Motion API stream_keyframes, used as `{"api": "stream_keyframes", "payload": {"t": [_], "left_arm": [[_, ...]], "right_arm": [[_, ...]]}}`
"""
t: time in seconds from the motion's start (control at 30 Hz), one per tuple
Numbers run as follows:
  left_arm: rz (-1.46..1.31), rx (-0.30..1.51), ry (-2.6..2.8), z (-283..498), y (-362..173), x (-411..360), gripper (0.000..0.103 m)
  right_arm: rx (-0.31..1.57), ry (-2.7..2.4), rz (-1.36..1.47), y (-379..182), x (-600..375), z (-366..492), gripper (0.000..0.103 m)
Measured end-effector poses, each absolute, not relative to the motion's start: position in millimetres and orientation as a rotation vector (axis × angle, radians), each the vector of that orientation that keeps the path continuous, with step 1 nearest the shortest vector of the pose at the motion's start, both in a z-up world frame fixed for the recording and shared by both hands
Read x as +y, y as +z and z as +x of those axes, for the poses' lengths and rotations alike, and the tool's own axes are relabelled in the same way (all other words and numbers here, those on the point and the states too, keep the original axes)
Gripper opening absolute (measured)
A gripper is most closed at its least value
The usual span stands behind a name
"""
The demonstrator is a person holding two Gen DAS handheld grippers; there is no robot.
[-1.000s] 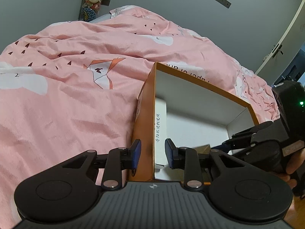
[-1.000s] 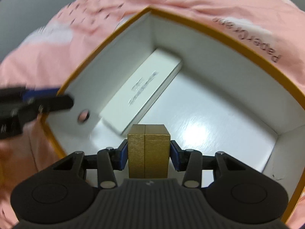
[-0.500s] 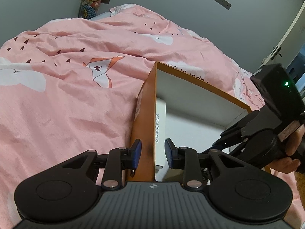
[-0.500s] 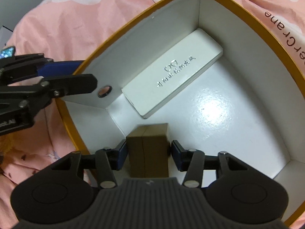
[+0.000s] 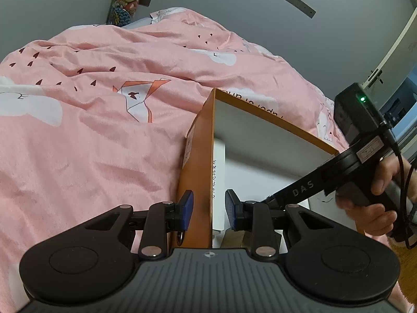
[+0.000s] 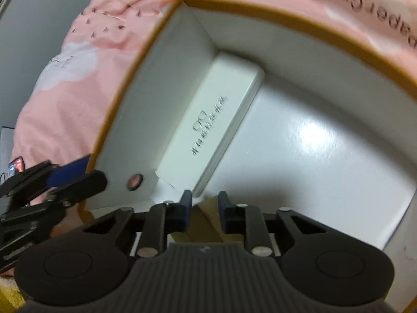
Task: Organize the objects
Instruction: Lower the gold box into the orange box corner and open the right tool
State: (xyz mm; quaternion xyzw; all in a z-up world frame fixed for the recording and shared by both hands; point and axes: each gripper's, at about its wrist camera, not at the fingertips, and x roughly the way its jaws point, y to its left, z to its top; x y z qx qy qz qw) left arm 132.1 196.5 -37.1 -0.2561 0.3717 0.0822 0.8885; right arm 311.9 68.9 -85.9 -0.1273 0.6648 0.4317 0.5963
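Observation:
An orange box (image 5: 198, 156) with a white inside lies on the pink bed. My left gripper (image 5: 208, 210) stands astride its near left wall, one finger outside and one inside, jaws apart and not pressing. A long white case (image 6: 208, 127) lies inside along the left wall; it also shows in the left wrist view (image 5: 218, 182). A small brown carton (image 6: 206, 224) rests on the box floor below my right gripper (image 6: 205, 208), whose jaws are parted with the carton loose between them. The left gripper (image 6: 75, 180) shows in the right view at the box's near left corner.
The pink duvet (image 5: 91, 130) covers the bed around the box. A grey wall, stuffed toys (image 5: 125, 0) and a white door (image 5: 391, 60) lie beyond. The right hand and gripper body (image 5: 365, 172) reach over the box's right side.
My right gripper let go of the brown carton on the box floor and has drawn back up and tilted. My left gripper has stayed at the box wall.

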Motion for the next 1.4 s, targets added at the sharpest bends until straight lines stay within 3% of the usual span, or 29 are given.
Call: {"api": "stream_keyframes", "payload": {"t": [0.4, 0.67, 0.77, 1.4], "left_arm": [[-0.546, 0.758, 0.151, 128.8, -36.7, 196.5, 0.031], [-0.544, 0.759, 0.144, 129.6, -37.6, 196.7, 0.018], [-0.541, 0.761, 0.149, 129.6, -37.5, 195.7, 0.018], [-0.533, 0.757, 0.149, 127.1, -35.5, 195.9, 0.017]], "right_arm": [[1.481, 0.993, -0.189, -64.9, 43.3, 313.8, 0.024], [1.514, 0.777, -0.132, -80.5, -2.0, 318.0, 0.023], [1.543, 0.783, -0.124, -90.8, -0.9, 307.9, 0.017], [1.56, 0.9, -0.128, -99.3, 37.2, 279.8, 0.01]]}}
